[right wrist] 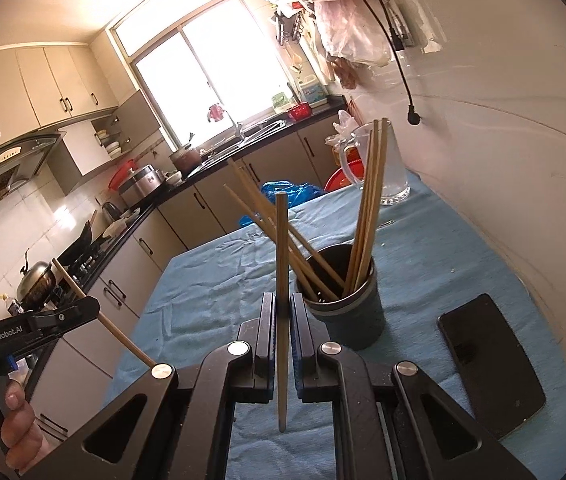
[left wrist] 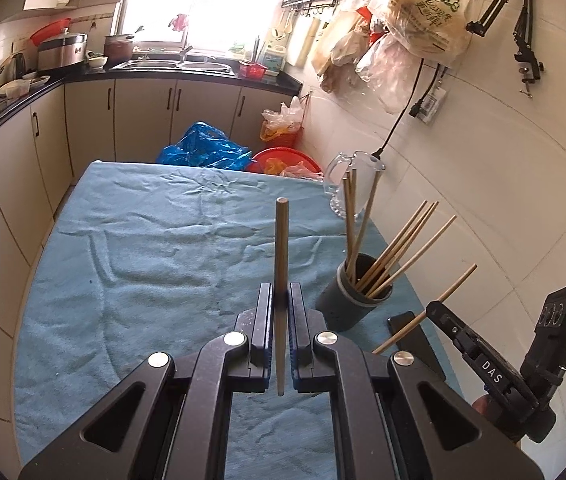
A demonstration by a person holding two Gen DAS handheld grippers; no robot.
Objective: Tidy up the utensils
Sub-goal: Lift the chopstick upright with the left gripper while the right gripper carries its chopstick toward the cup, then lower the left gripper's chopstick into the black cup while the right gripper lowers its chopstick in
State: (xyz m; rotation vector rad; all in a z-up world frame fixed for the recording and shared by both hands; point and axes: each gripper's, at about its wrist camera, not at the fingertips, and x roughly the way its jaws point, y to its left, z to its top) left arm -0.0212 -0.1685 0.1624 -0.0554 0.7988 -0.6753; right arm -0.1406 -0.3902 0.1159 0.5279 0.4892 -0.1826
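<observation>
Black metal linkage arms with round silver rivets fill the bottom of the left wrist view, and between them the left gripper [left wrist: 281, 300] is clamped tight on a single round wooden chopstick [left wrist: 281, 248], its blue-lined jaws pinching the stick a little below mid-length, so the blunt flat end stands up past the tips and the tapered end hangs down toward the camera. Same story on the other side: the right gripper [right wrist: 282, 312] has its jaws squeezed on a second slim wooden chopstick [right wrist: 281, 248], upright, gripped about midway, thin end pointing down. Under both lies a rumpled blue terry-cloth towel [left wrist: 143, 264] covering the table, soft and creased. On it stands the dark grey cylindrical utensil holder [right wrist: 357, 320], matte, with a paler band near the rim, and it bristles with a fan of pale wooden chopsticks [right wrist: 367, 216] leaning left and right against the lip. From the right wrist view the holder sits just beyond and right of the jaws, very near the held stick; from the left wrist view it is off to the right, with the right gripper and its chopstick showing beside it. A flat glossy black phone [right wrist: 491, 364] lies on the towel right of the holder, and a clear ribbed glass pitcher [right wrist: 391, 160] stands farther back by the white tiled wall.
</observation>
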